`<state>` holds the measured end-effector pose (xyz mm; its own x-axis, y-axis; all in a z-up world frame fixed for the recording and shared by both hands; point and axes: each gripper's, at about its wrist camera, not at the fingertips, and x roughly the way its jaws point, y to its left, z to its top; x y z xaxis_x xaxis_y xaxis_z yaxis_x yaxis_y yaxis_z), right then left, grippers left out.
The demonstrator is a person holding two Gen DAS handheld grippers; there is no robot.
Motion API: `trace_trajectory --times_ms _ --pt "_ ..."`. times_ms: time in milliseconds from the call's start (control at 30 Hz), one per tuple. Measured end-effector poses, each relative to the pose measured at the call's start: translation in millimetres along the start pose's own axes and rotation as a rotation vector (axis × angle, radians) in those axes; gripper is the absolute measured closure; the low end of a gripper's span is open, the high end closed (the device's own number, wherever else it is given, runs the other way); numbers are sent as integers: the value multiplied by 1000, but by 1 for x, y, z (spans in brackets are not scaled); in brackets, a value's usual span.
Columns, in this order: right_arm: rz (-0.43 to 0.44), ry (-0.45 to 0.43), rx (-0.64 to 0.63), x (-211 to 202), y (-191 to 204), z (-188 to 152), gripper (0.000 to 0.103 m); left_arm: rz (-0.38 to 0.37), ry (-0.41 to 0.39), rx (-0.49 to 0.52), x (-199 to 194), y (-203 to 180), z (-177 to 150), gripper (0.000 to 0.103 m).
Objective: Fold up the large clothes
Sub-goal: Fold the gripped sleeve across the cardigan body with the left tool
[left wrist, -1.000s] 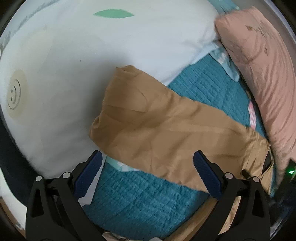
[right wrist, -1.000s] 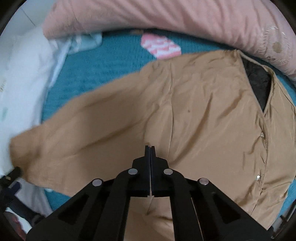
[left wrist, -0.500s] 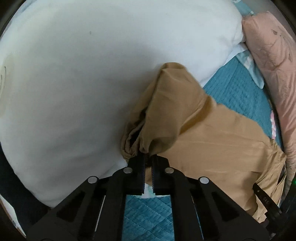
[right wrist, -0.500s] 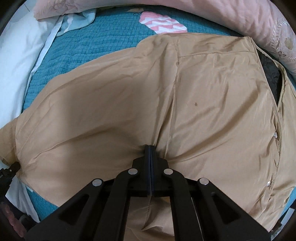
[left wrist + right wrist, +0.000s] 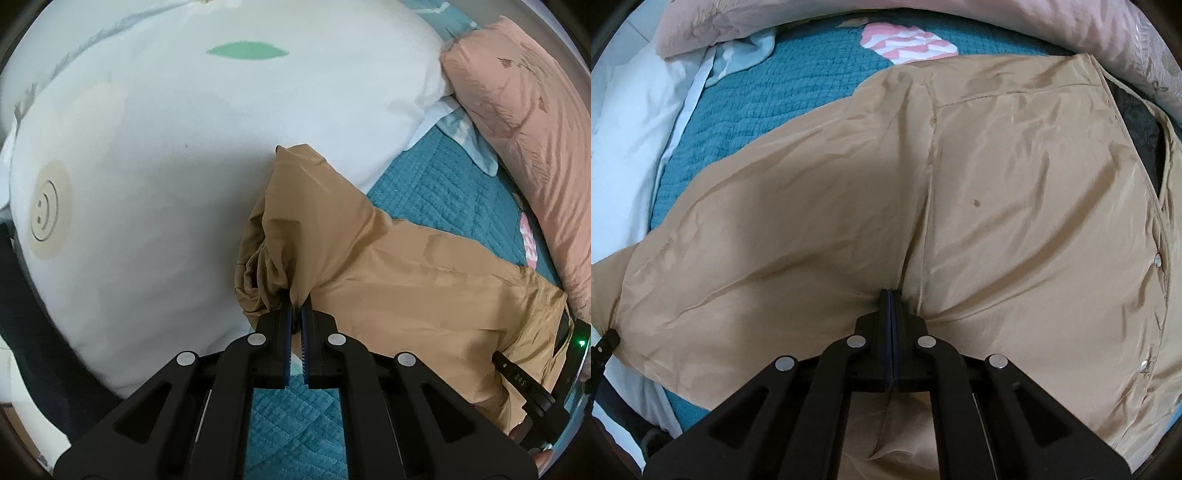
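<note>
While the tan jacket lay spread on the teal bedspread, the left gripper pinched its bunched sleeve cuff and the right gripper clamped the armpit seam; folding the sleeve across the body likely came next.

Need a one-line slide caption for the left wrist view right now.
Left gripper shut on the bunched sleeve end of the tan jacket, beside a white pillow on the teal quilt.

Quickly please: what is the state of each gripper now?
Left gripper: closed on the tan jacket sleeve end.
Right gripper: closed on the tan jacket.
</note>
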<state>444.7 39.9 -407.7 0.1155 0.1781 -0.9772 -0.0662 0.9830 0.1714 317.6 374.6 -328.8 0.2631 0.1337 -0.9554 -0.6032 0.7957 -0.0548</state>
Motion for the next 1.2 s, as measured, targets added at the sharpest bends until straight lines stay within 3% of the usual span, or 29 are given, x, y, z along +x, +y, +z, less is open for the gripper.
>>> trace_trajectory --times_ms 333,600,867,1200 --pt "68 7 31 -4 -18 2 103 -23 -62 51 -49 -39 -1 99" --pt "159 13 77 -19 -48 -1 103 -54 -103 158 -93 -106 -17 99" --pt "183 -85 109 -101 -91 -34 103 -79 -112 275 -112 -182 -50 99" --pt "66 -208 274 -181 -197 -68 103 -110 -104 471 -122 -304 -116 99"
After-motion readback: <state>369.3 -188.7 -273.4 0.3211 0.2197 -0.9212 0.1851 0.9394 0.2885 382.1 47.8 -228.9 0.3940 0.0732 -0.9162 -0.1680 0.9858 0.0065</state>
